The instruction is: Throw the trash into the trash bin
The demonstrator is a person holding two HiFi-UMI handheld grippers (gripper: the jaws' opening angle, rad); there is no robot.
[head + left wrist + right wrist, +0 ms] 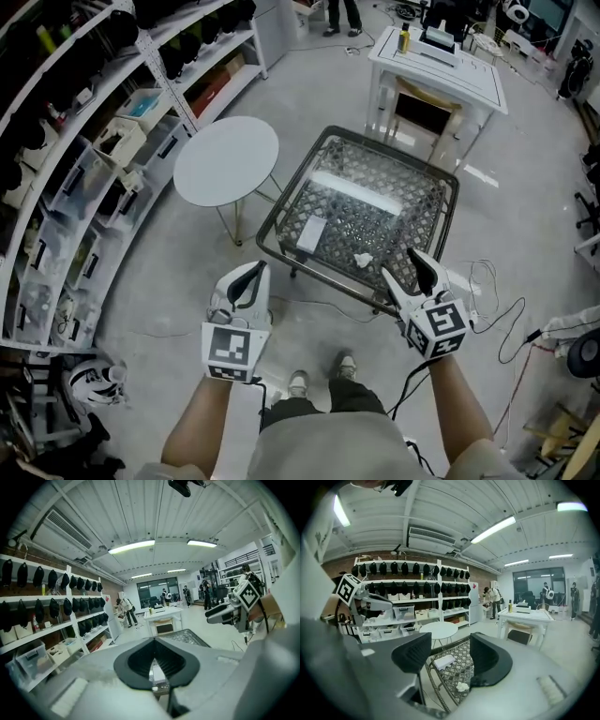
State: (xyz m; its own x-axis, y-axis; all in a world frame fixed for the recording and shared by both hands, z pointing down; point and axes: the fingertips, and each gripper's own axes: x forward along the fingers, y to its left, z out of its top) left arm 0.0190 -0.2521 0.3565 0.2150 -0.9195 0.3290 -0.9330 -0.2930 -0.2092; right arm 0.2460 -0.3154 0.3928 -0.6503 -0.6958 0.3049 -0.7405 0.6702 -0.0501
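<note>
1. Right gripper (405,267) hangs over the near right corner of the glass-topped table (293,181). Its jaws stand apart with nothing between them. In its own view the gap frames a crumpled white scrap (462,686), so it looks lined up for that pick.
2. Left gripper (254,273) sits off the table's near left edge, jaws brought together and empty. It is probably parked there to leave the other side room.
3. On the glass, the scrap lies close to the near edge, just beyond the right gripper's tips. To its left, and apart from it, lies a flat white piece (311,234). It may be a folded tissue or a packet; it is too small to tell.
4. No trash bin shows in any view, so nothing has been thrown away yet.
5. A round white table (227,159) stands just beside the glass one, to its far left.
6. Being light and loose, the scrap will likely need a low pinch, close against the glass.
</note>
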